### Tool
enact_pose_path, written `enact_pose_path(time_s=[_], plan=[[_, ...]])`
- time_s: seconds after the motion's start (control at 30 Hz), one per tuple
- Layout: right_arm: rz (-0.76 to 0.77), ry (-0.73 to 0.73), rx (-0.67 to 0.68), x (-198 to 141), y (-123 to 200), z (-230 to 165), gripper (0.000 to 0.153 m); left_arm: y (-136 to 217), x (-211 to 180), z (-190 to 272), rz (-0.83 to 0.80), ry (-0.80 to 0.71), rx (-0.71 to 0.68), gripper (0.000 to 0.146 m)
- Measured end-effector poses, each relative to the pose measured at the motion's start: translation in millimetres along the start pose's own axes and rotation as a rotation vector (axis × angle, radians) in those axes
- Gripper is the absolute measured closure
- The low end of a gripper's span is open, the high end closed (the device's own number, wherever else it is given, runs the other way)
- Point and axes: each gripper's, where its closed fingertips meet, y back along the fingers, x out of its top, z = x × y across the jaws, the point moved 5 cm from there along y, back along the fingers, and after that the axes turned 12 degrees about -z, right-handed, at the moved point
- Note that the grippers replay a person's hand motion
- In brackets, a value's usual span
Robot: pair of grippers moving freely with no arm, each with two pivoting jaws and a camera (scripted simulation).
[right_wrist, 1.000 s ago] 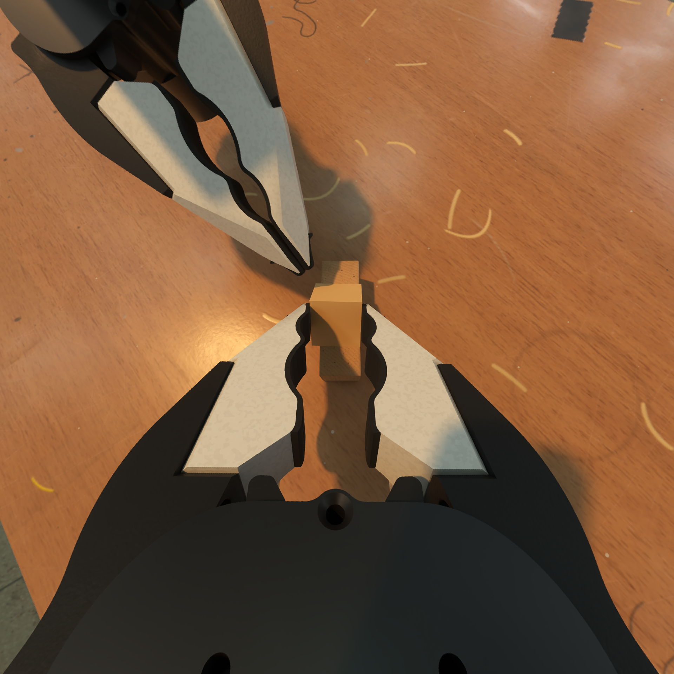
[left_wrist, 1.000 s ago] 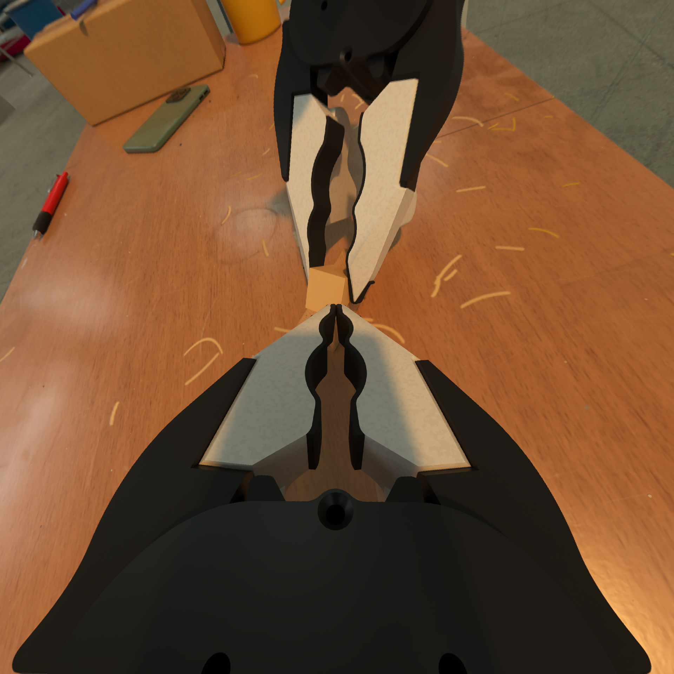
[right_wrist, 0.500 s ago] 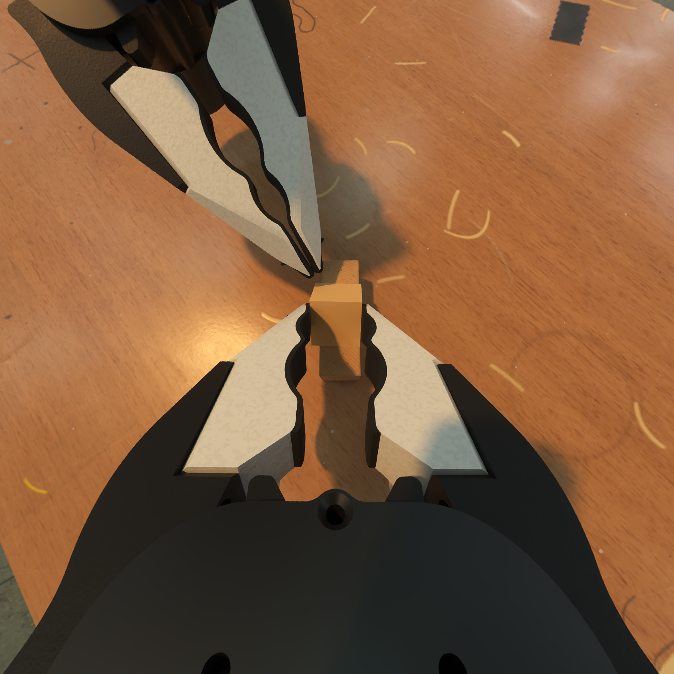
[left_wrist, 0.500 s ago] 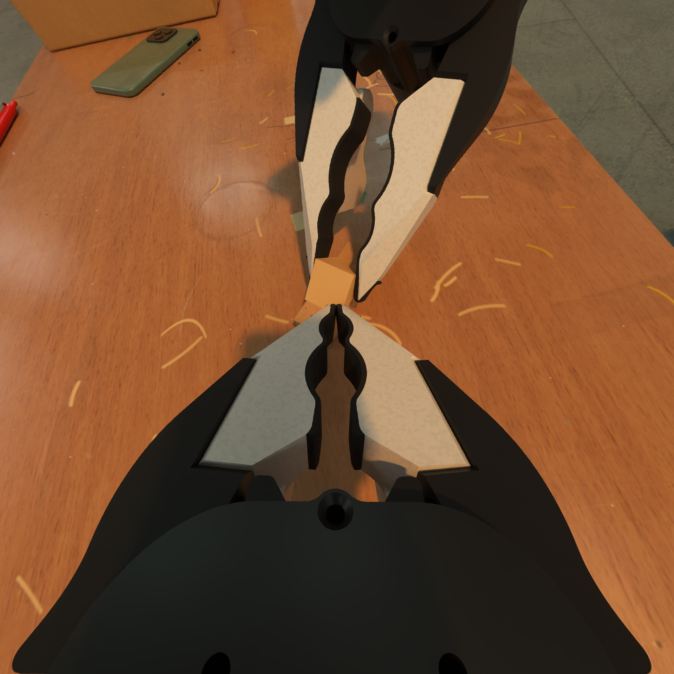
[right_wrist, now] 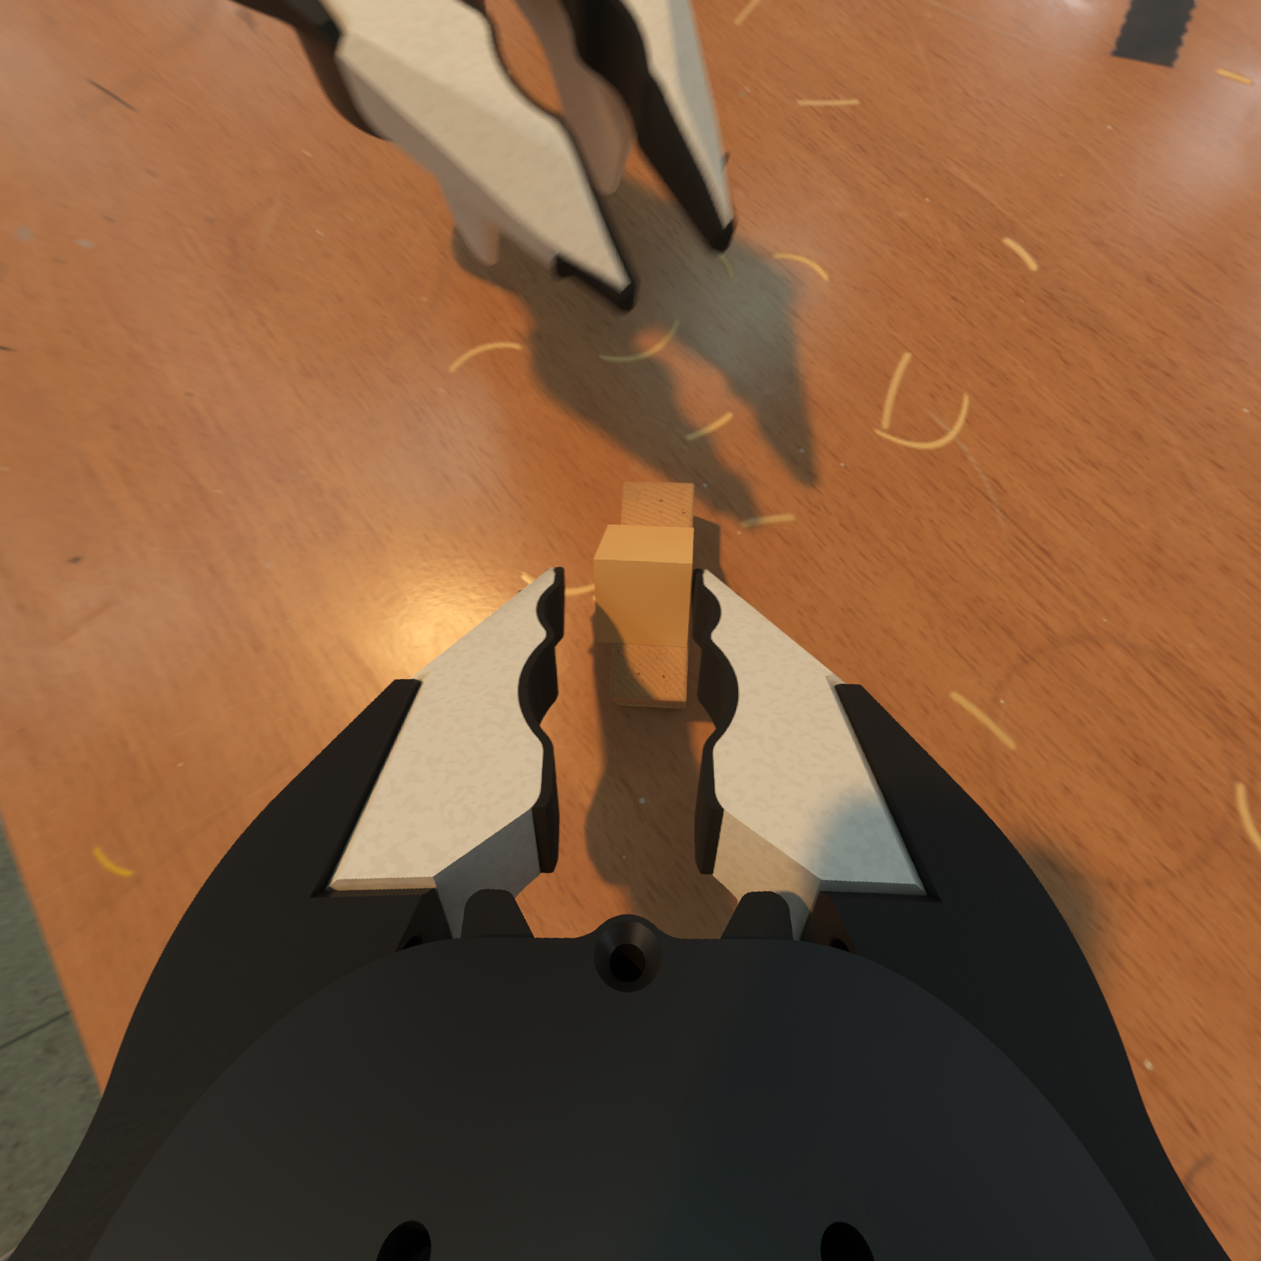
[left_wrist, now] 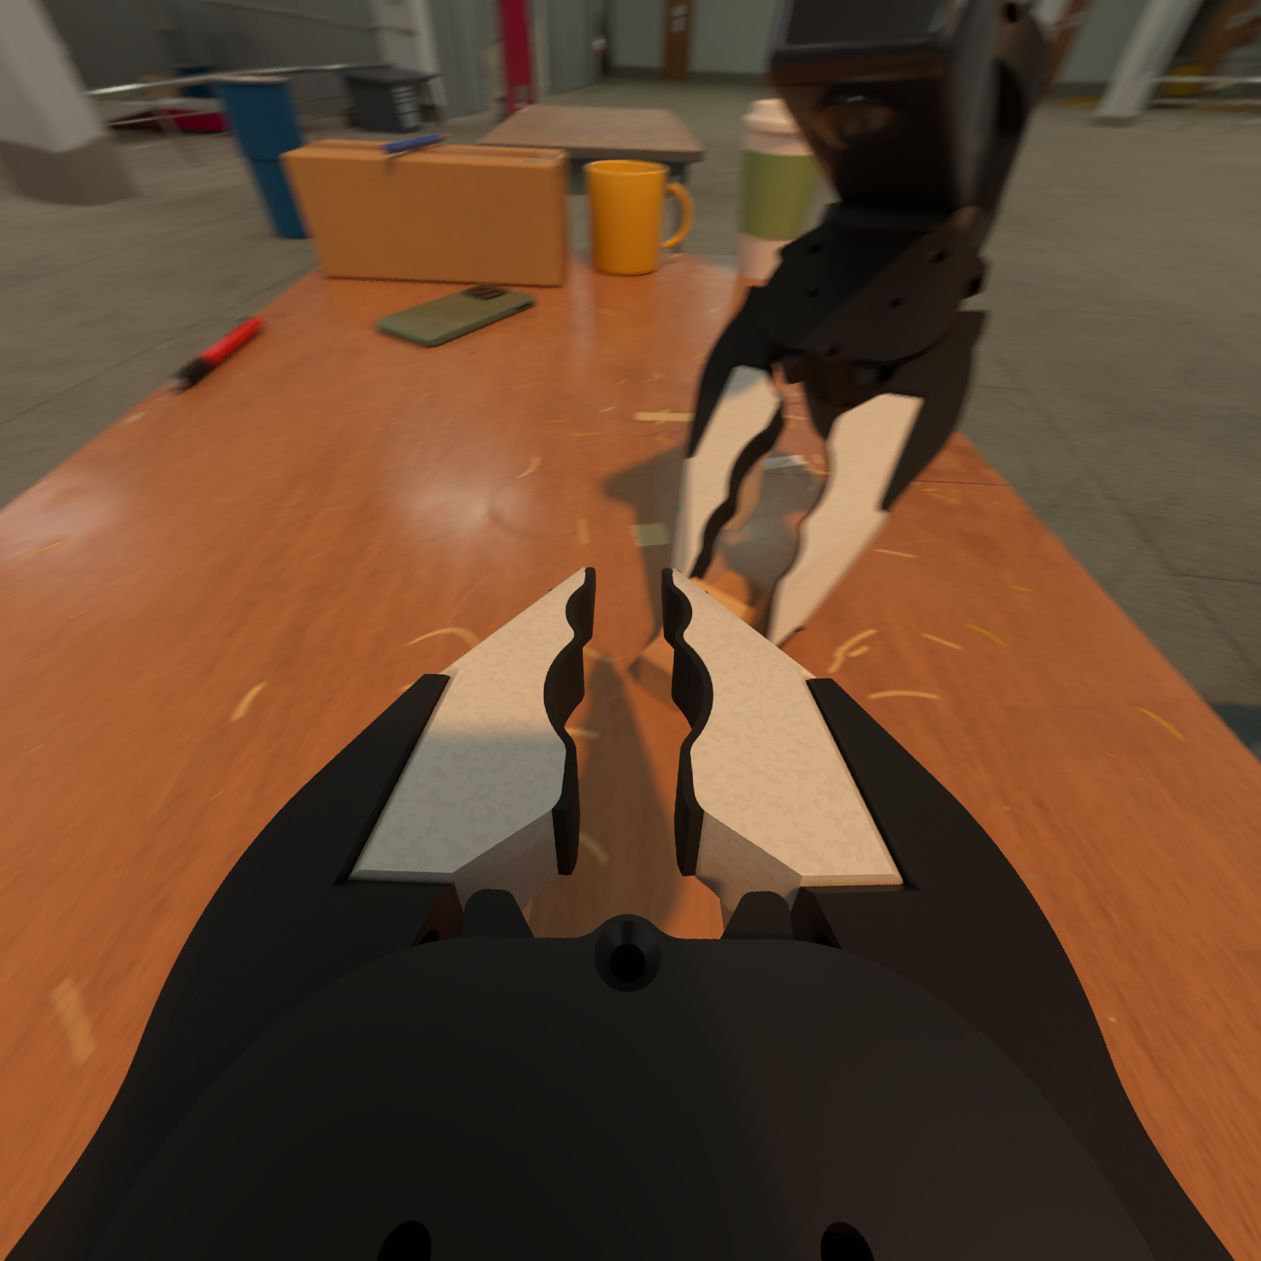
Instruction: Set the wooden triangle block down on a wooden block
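**Triangle block seated on the block; release under way**

In the right wrist view, the wooden triangle block (right_wrist: 641,590) sits on top of the paler wooden block (right_wrist: 648,675), which lies flat on the table (right_wrist: 273,477). The right gripper (right_wrist: 628,580) straddles the pair with its jaws partly open: a clear gap shows on the left side, while the right fingertip lies at or just beside the triangle block's right face. It no longer clamps anything.

The left gripper (left_wrist: 628,580) has its jaws parted a little and holds nothing. From the right wrist view it hangs at 12 o'clock from the stack, well apart from it.

The placement looks done, so the risk is in the retreat. If the right gripper pulls away with a sideways drift, the fingertip next to the triangle block could drag it off its narrow perch. The lower block is slim and unfixed, so a nudge may slide or turn both pieces. Widening the jaws first and backing out straight seems safest.
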Motion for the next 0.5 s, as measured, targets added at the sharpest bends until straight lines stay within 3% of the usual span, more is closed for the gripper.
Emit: enact_pose_path(time_s=[0.13, 0.27, 0.4, 0.5], plan=[[0.162, -0.057, 0.115, 8, 19, 13, 0.098, 15, -7, -29, -0.146, 0.038, 0.137, 0.122], [0.374, -0.243, -0.002, 27, 44, 75, 0.096, 13, -6, -61, -0.31, 0.085, 0.154, 0.114], [0.287, -0.403, -0.176, 37, 40, 148, 0.104, -12, -3, -93, -0.317, 0.137, 0.158, 0.113], [0.133, -0.443, -0.219, 29, 18, 173, 0.104, -27, -10, -106, -0.353, 0.15, 0.194, 0.112]])
